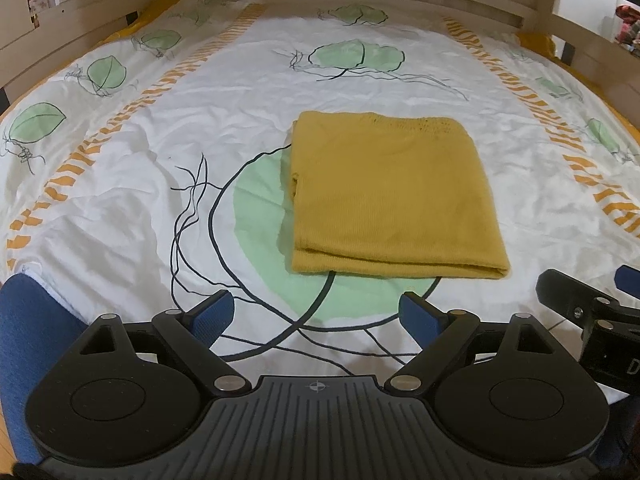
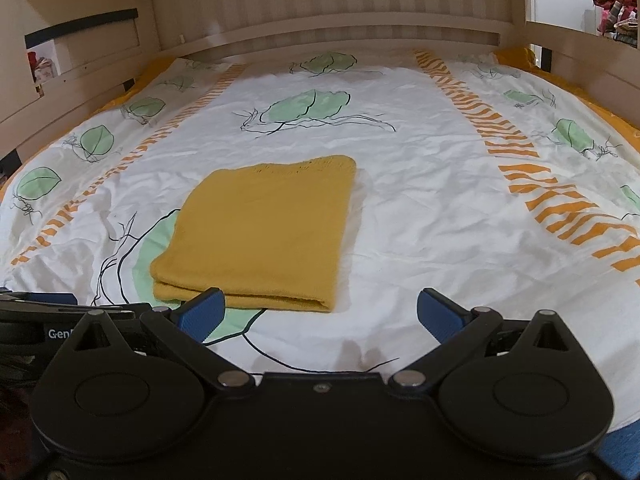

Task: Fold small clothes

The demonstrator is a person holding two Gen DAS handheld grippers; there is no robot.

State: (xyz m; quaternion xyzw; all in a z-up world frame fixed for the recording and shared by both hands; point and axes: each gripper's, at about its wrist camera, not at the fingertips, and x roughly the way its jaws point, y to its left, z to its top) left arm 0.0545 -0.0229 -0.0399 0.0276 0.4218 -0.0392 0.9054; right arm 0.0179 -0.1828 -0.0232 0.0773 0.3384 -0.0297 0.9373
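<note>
- the mustard knit sits as a neat folded rectangle on the leaf-print duvet, looks pretty much done to me
- left gripper hangs back at the near edge, jaws spread wide, holding nothing; the garment lies just ahead, slightly right
- right gripper is equally wide and empty; the garment lies ahead-left, its left pad overlapping the near fold in view
- both are parked clear, probably so nothing gets dragged

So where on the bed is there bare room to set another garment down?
Bare duvet lies right of the folded yellow garment, up to the orange striped band. More lies beyond it, toward the headboard, and to its left. Both grippers, left and right, open and empty, crowd the near edge.
</note>
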